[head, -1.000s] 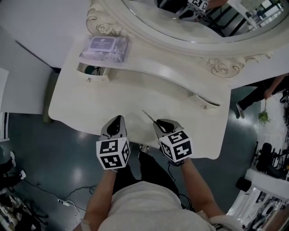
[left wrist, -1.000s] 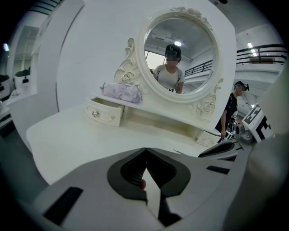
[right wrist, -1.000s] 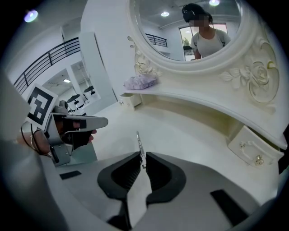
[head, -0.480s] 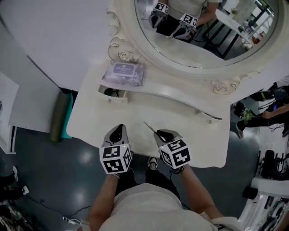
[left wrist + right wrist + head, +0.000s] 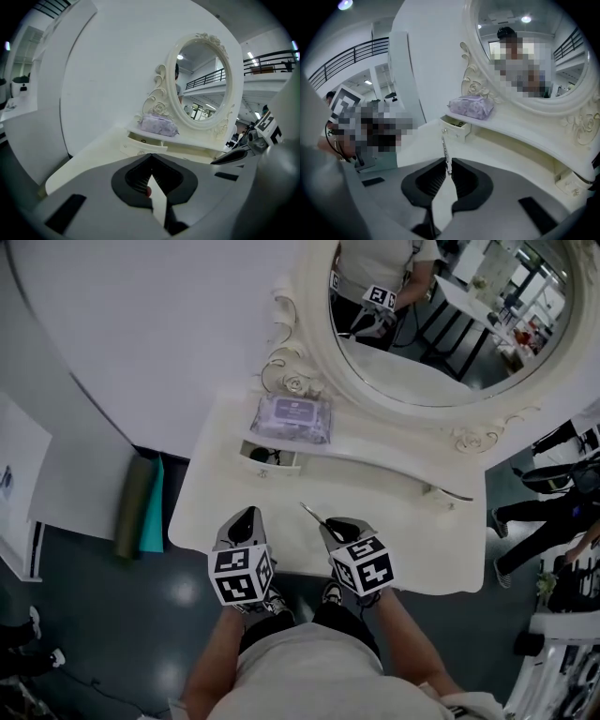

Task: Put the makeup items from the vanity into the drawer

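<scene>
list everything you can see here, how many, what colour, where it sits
vanity: one, cream, in front of the person
mirror: one, oval, cream carved frame, at the vanity's back
wipes pack: one, purple, on the shelf, left end
left drawer: one, cream, open, dark items inside
right drawer: one, cream, ajar
mat: one roll, green and teal, on the floor left of the vanity
tool: one, thin, silver, in the right gripper
left gripper: grey and black, shut, empty
right gripper: grey and black, shut on the tool

Overhead view; low views toward vanity (image 5: 375, 493)
</scene>
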`<act>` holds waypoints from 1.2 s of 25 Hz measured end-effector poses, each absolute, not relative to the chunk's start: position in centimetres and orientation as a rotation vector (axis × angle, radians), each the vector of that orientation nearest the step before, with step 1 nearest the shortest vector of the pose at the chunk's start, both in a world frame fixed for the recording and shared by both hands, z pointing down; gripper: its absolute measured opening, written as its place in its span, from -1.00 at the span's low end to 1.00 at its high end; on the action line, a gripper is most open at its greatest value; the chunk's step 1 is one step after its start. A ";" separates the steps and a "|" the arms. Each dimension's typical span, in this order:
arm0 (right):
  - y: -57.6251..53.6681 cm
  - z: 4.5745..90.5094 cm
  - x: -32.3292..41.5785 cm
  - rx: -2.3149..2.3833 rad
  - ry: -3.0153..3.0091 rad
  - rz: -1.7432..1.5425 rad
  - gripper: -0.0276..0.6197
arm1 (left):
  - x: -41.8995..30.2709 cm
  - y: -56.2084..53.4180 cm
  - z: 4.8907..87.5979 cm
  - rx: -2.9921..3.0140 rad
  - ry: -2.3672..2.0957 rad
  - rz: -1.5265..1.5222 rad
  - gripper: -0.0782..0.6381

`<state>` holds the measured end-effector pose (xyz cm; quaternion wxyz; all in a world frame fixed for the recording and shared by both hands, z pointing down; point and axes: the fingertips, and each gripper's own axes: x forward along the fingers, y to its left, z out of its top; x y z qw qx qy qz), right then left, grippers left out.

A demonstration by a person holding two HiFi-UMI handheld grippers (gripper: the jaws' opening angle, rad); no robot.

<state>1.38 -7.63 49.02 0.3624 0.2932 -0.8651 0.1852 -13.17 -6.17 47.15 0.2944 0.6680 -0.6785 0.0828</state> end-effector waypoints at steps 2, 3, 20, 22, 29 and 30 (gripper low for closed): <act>-7.5 48.9 0.4 0.758 -2.224 0.471 -0.76 | -14.1 -6.1 47.1 1.779 -1.806 0.208 -0.77; -7.5 48.8 0.0 0.759 -2.222 0.466 -0.76 | -14.7 -6.1 47.1 1.777 -1.808 0.200 -0.77; -9.4 49.2 -4.7 0.699 -2.213 0.448 -0.76 | -19.6 -5.0 48.5 1.657 -1.857 0.148 -0.77; -10.0 49.3 -5.3 0.688 -2.212 0.456 -0.76 | -19.8 -5.2 48.5 1.647 -1.864 0.146 -0.77; -12.4 48.8 -7.7 0.641 -2.234 0.437 -0.76 | -21.3 -6.9 48.1 1.623 -1.893 0.139 -0.77; -12.6 48.9 -7.8 0.637 -2.235 0.436 -0.76 | -21.3 -7.1 48.1 1.623 -1.893 0.142 -0.77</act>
